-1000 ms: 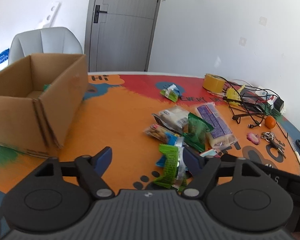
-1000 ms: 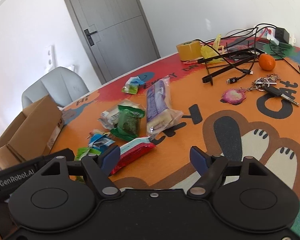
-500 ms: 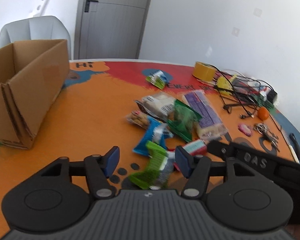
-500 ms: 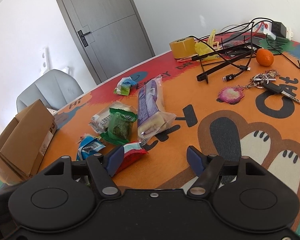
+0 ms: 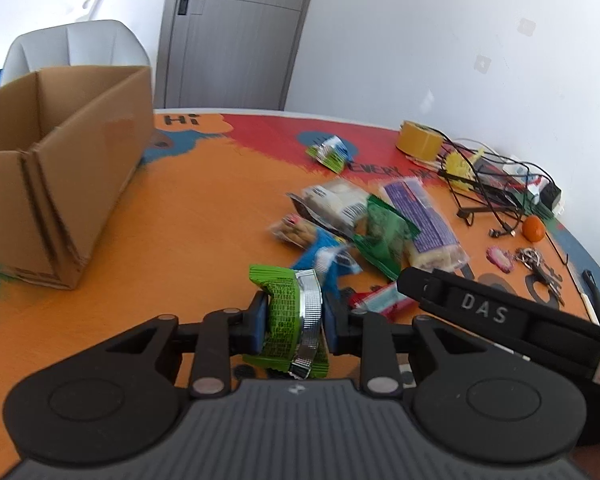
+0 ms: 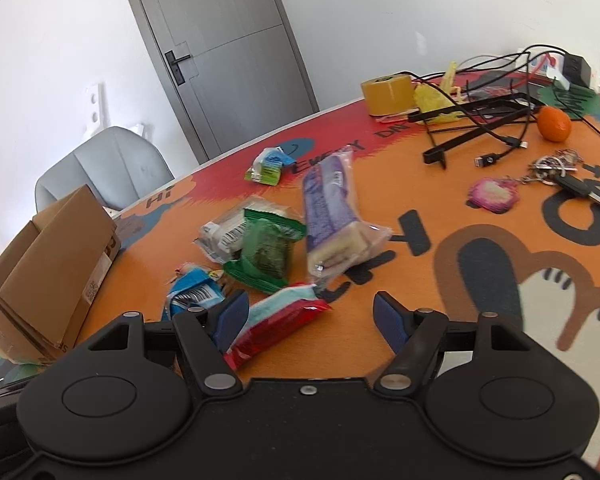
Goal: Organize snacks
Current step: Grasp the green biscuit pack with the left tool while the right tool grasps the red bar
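My left gripper (image 5: 294,320) is closing its jaws on a bright green and silver snack packet (image 5: 284,312), which stands on edge between the blue pads just above the orange table mat (image 5: 188,232). My right gripper (image 6: 312,316) is open low over the mat, with a red and light-blue packet (image 6: 276,324) lying beside its left finger. Ahead lies a pile of snacks: a purple packet (image 6: 328,208), a dark green one (image 6: 268,252), a white one (image 6: 228,232) and a blue one (image 6: 196,292). An open cardboard box (image 5: 60,184) stands at the left.
A small green-blue packet (image 5: 328,152) lies apart, farther back. At the far right are a tape roll (image 6: 388,90), tangled black cables (image 6: 480,120), an orange (image 6: 554,124) and keys (image 6: 560,168). A grey chair (image 5: 76,48) stands behind the box. The right gripper's body (image 5: 500,316) crosses the left wrist view.
The left jaws have come together from wide apart onto the green packet, which now stands on edge between the pads. The right gripper has narrowed slightly and edged toward the red packet.
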